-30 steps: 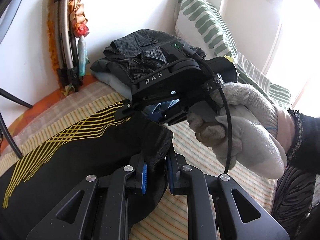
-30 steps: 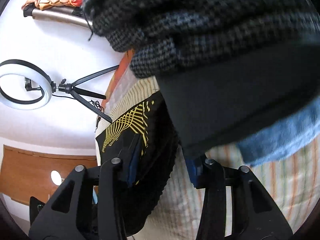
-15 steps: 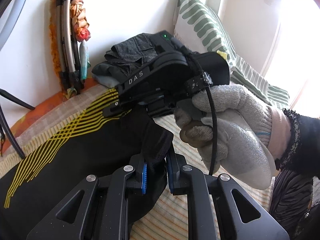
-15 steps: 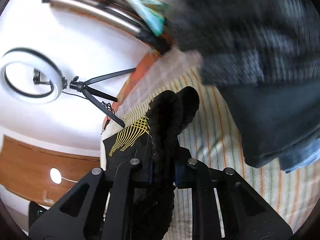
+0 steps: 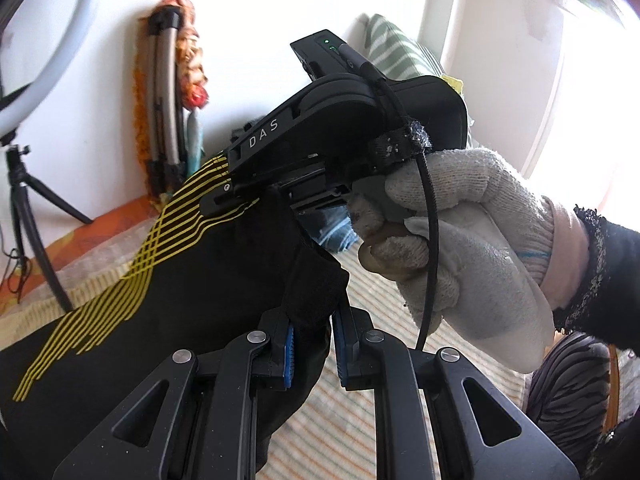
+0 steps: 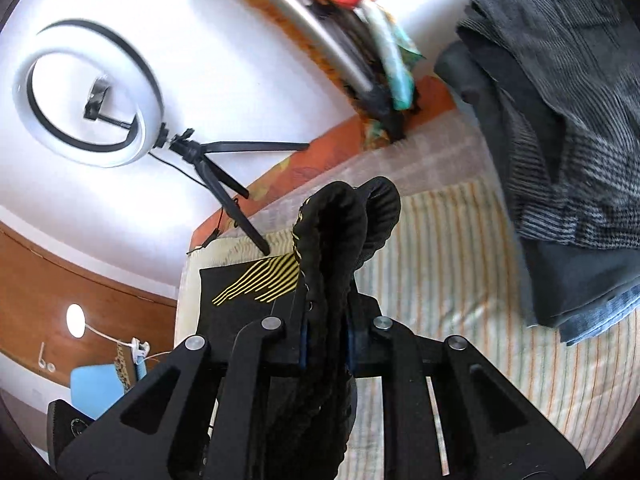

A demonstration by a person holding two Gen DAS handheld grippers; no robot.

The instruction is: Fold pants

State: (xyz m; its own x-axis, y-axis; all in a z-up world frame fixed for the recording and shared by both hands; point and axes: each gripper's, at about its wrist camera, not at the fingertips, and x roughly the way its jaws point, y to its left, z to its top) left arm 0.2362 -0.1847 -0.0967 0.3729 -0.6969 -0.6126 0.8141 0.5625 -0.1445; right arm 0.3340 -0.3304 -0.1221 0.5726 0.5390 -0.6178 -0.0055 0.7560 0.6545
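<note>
The black pants with yellow line pattern [image 5: 168, 280] hang stretched above the striped bed cover [image 5: 360, 432]. My left gripper [image 5: 313, 344] is shut on a bunched edge of the pants. My right gripper [image 6: 326, 334] is shut on a thick fold of the same pants [image 6: 336, 232], a little farther along the edge. In the left wrist view the right gripper's body [image 5: 320, 136] and the gloved hand [image 5: 460, 248] holding it sit just above and beyond my left fingers. The rest of the pants lies on the bed [image 6: 240, 296].
A pile of folded dark clothes [image 6: 560, 140] lies at the head of the bed. A green striped pillow [image 5: 400, 52] leans on the wall. A ring light on a tripod [image 6: 88, 96] stands at the bed's edge. A folded frame with cloth [image 5: 168, 112] leans on the wall.
My right gripper has shut on the pants' edge and both grippers have lifted the cloth up and back from the clothes pile. The left gripper has kept its hold.
</note>
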